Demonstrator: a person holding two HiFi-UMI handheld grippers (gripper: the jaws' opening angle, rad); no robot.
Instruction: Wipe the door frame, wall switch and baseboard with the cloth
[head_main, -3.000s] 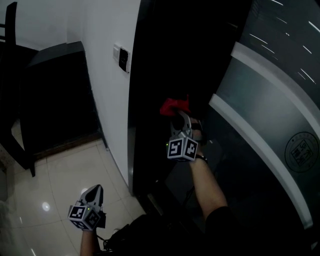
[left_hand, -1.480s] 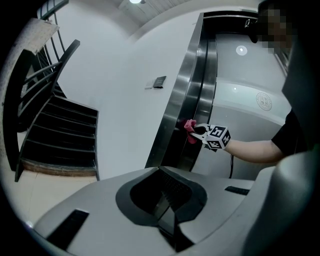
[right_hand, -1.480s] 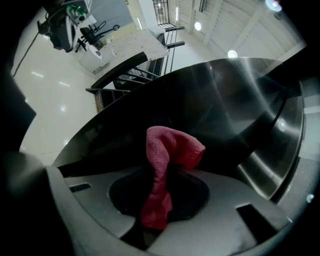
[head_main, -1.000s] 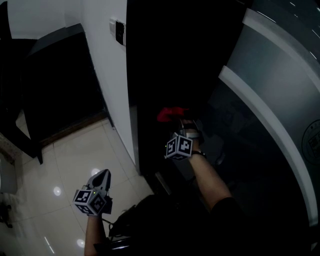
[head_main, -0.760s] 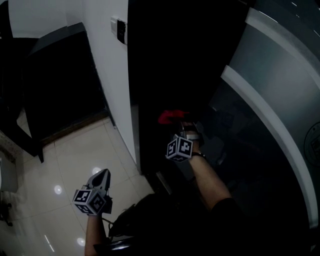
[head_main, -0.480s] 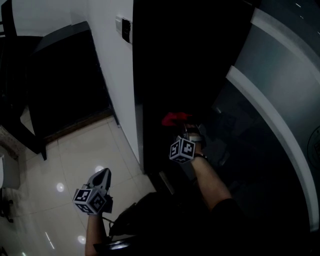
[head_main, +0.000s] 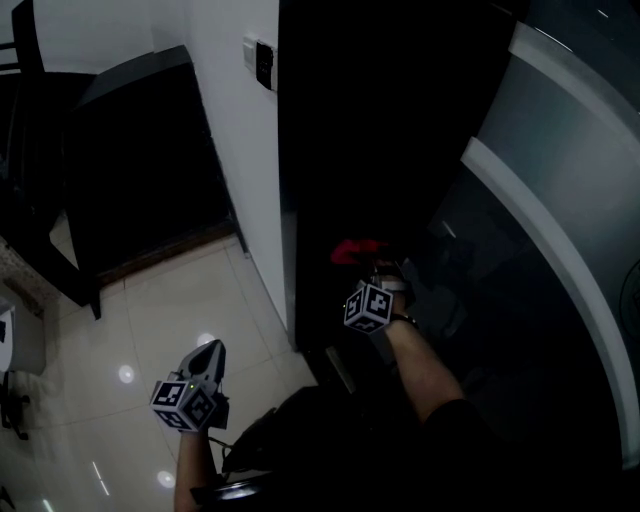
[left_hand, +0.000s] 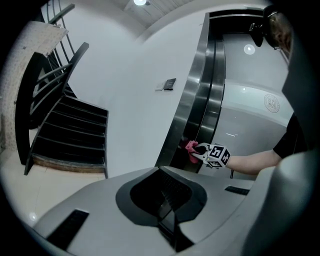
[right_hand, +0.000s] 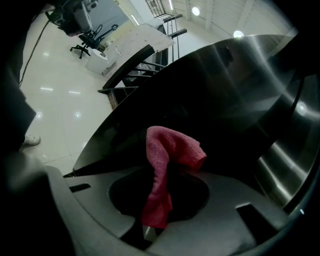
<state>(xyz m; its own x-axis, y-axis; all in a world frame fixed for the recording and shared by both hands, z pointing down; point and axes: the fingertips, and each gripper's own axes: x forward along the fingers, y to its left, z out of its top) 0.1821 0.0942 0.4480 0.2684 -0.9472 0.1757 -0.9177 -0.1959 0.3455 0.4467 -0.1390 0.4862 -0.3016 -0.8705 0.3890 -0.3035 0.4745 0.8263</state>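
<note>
One red fuzzy cloth (right_hand: 165, 160) is pinched tight in the right tool (head_main: 372, 268). It stands up along the tool, and its top flops to the right, low by the dark shiny metal door frame (head_main: 330, 150). The left tool (head_main: 213, 351) is squeezed together, holding nothing, over the pale tiled floor (head_main: 150, 310). One small wall switch (head_main: 262, 62) sits higher up.

We see our right gripper (right_hand: 150, 226) pinching a pink cloth (right_hand: 167, 150) tight between its jaws. The cloth stands up from the jaws and its top flops over to the right. Just behind it is the dark, shiny door frame (right_hand: 225, 85); we cannot tell if they touch. Far off on the left are a bright white floor (right_hand: 55, 100), black stairs (right_hand: 137, 72) and a chair (right_hand: 85, 37) on wheels.
</note>
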